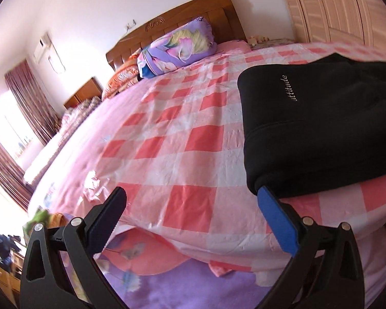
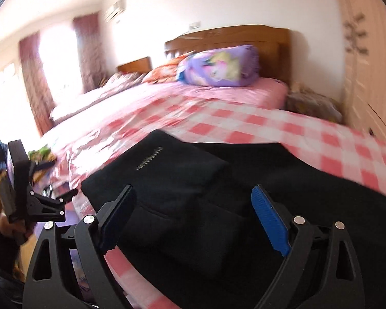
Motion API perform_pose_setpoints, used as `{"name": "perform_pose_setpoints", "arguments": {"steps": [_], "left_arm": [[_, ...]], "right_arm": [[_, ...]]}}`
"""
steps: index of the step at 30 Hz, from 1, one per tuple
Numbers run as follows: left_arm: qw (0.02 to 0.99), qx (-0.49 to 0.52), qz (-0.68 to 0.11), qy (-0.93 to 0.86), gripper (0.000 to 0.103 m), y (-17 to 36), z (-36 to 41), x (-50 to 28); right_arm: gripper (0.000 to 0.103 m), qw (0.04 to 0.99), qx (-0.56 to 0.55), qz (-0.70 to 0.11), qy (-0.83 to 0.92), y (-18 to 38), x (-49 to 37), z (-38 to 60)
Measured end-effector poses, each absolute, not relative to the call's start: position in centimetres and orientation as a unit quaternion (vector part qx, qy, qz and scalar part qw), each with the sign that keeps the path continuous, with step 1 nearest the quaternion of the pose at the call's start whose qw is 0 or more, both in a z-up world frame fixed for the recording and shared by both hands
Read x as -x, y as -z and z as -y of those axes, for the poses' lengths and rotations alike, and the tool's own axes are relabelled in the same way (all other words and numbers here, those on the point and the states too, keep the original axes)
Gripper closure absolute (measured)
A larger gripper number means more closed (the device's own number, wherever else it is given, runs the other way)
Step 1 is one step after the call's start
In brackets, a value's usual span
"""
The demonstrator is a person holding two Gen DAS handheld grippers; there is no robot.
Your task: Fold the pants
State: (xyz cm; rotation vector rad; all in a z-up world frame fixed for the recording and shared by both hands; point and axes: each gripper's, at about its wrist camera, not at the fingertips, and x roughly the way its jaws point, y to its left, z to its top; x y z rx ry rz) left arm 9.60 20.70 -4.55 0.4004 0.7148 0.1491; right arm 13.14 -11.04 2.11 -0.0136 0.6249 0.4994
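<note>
Black pants (image 1: pixel 319 121) lie folded on the pink checked bed sheet (image 1: pixel 182 134), with white "attitude" lettering on top. In the left wrist view my left gripper (image 1: pixel 193 200) is open and empty, just off the near left corner of the pants; its blue right finger (image 1: pixel 275 219) nearly touches the fabric edge. In the right wrist view the pants (image 2: pixel 182 193) fill the middle, a folded layer on top. My right gripper (image 2: pixel 193 200) is open and empty, jaws wide apart just above the pants. The left gripper (image 2: pixel 38 200) shows at the far left of this view, beside the bed edge.
A purple floral pillow (image 1: pixel 177 49) and an orange pillow (image 1: pixel 123 74) lie by the wooden headboard (image 1: pixel 182 20). A wardrobe (image 1: pixel 332 7) stands at the right. A purple floral cover (image 1: pixel 182 285) hangs below the near bed edge. Clutter (image 1: pixel 2 247) sits on the floor at left.
</note>
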Motion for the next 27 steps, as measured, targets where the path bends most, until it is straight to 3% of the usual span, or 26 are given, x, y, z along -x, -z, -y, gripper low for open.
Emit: {"name": "perform_pose_setpoints", "arguments": {"steps": [5,10,13,20,24,27], "left_arm": [[0.914,-0.206,-0.336,-0.094,0.001,2.9,-21.5,-8.4],[0.954,-0.072,-0.287,-0.049,0.001,-2.9,-23.2,-8.8],[0.955,-0.04,-0.293,0.03,0.001,-4.4,-19.6,-12.7],[0.922,-0.061,-0.359,0.133,0.001,-1.1,-10.7,-24.7],[0.883,-0.052,-0.456,0.098,0.001,5.3,-11.6,-30.0],[0.883,-0.012,-0.456,0.109,0.001,5.2,-13.0,-29.9]], "right_arm": [[0.014,0.89,0.086,-0.386,-0.228,2.4,-14.7,8.2],[0.012,0.894,0.05,-0.381,-0.23,4.3,-14.3,9.1],[0.012,0.893,0.05,-0.383,-0.231,4.3,-14.2,9.0],[0.011,0.892,0.039,-0.384,-0.237,4.4,-14.6,9.4],[0.01,0.889,0.031,-0.387,-0.241,4.2,-14.9,9.6],[0.01,0.883,0.015,-0.405,-0.236,3.2,-15.2,9.9]]}}
